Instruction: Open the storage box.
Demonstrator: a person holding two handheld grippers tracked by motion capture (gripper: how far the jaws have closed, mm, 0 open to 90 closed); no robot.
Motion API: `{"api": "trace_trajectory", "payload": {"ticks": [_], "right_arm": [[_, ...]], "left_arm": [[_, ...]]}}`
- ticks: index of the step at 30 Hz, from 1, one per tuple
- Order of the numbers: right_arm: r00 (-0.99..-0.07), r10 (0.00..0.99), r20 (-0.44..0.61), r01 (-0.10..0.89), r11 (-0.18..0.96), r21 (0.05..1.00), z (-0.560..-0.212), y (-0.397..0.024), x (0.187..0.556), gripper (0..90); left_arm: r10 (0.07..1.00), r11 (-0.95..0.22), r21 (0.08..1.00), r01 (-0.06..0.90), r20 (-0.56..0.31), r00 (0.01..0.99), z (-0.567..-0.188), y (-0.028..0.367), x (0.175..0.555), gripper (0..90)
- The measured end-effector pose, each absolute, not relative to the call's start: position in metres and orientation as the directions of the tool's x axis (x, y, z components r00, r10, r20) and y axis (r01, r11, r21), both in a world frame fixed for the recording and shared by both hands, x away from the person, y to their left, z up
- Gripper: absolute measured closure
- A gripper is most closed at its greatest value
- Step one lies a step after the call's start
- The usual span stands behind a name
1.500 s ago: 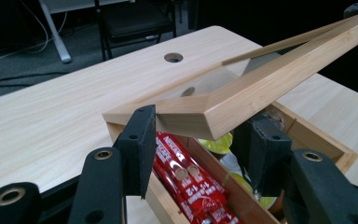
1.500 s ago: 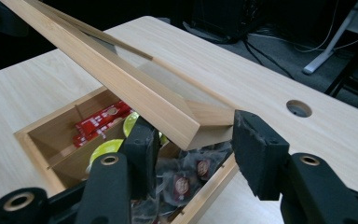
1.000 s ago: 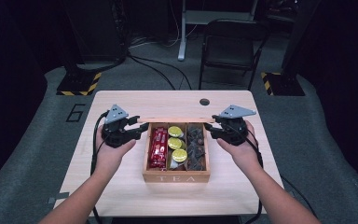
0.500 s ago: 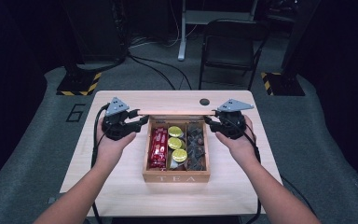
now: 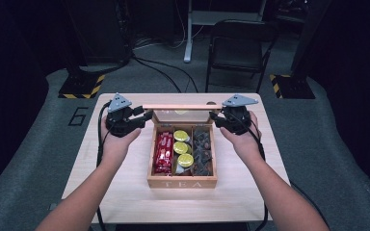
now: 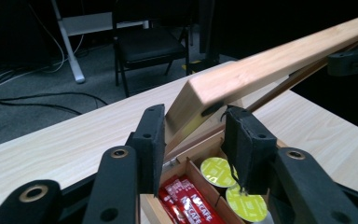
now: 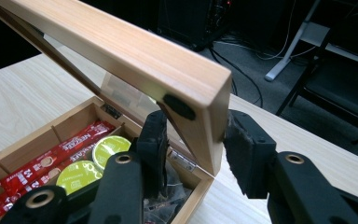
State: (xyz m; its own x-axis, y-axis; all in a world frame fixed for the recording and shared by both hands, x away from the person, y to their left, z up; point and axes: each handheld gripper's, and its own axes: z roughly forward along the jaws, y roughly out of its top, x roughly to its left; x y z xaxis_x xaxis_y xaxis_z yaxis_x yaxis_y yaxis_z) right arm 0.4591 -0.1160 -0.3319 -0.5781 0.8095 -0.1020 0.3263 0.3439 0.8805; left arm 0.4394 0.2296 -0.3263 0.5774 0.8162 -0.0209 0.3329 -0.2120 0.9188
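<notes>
sitting mid-desk (image 5: 125, 192), nearer the front edge: wooden box (image 5: 182, 181) stamped "tea". hinged lid (image 5: 176, 107) raised along the rear wall, pinched at one end corner by the left gripper (image 5: 142, 115) and at the other by the right gripper (image 5: 215, 117), jaws just closing, keeping it level while swinging. inside: red "nescafé" sticks (image 5: 164, 153), green-topped capsules (image 5: 181, 147), dark sachets (image 5: 203, 150).

Table (image 5: 125, 192) lit bright from above, bkgd v. dark, pics slightly soft.
</notes>
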Motion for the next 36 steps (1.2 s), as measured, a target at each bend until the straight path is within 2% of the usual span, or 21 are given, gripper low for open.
{"api": "trace_trajectory", "payload": {"ticks": [19, 36], "right_arm": [[-0.559, 0.825, -0.080, 0.339, 0.315, 0.887, -0.329, -0.115, 0.474, 59.3], [-0.539, 0.840, -0.057, 0.352, 0.286, 0.891, -0.336, -0.113, 0.491, 58.6]], "left_arm": [[0.854, -0.252, 0.906, 0.341, 0.042, 0.519, -0.339, 0.216, 0.466, 61.3], [0.863, -0.197, 0.913, 0.358, -0.011, 0.505, -0.339, 0.219, 0.481, 63.3]]}}
